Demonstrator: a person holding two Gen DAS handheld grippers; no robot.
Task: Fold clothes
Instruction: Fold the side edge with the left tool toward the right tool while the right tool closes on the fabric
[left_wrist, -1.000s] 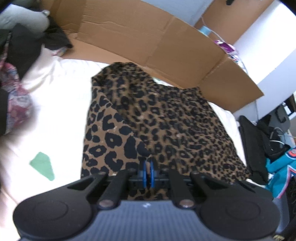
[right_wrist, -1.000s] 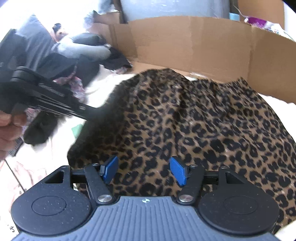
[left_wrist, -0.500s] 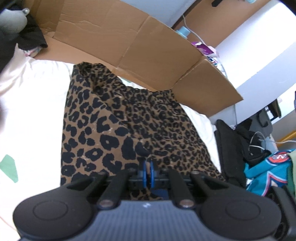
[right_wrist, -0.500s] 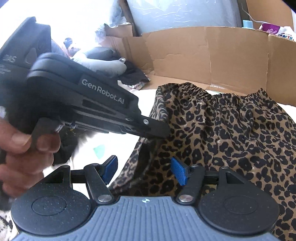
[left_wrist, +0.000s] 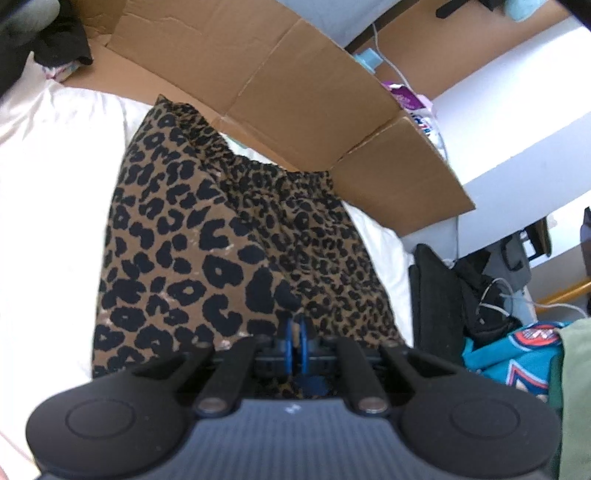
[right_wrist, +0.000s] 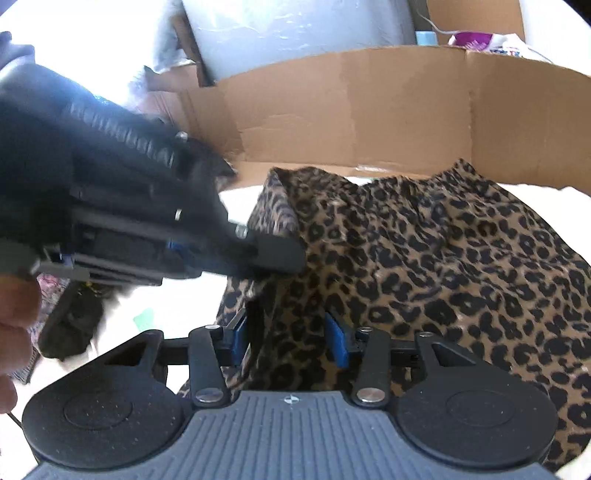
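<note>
- Left wrist view: the left gripper (left_wrist: 297, 345) fills the lower part of the picture, its two blue pads pressed almost together and pinching a fold of the leopard-print garment (left_wrist: 207, 251) between them.
- From that pinch the garment runs away ahead of the jaws over a white sheet (left_wrist: 48, 206), its gathered waistband at the far end just short of a cardboard wall (left_wrist: 280, 96).
- To the right of the jaws, off the sheet's edge, lie a black bag (left_wrist: 443, 295) and a teal printed garment (left_wrist: 517, 350).
- Far ahead and to the left of the jaws, dark clothes (left_wrist: 59, 40) are piled at the corner of the sheet.
- Right wrist view: the right gripper (right_wrist: 291, 341) has its jaws partly spread; they have just been closing, with a hanging fold of the same garment (right_wrist: 443, 258) between the blue pads (right_wrist: 338, 341).
- The left-hand pad appears to meet the fold's edge; whether the right-hand pad presses on the cloth cannot be told.
- Above and to the left of the right jaws, the left gripper (right_wrist: 277, 254) reaches in from the side, blurred, with its tip on the raised edge of the cloth.
- A hand (right_wrist: 14, 325) shows at the left border, behind that gripper.
- Ahead of the right jaws the rest of the garment lies spread up to the cardboard wall (right_wrist: 369, 110).
- A small green patch (right_wrist: 146, 317) shows on the sheet to the left of the jaws.
</note>
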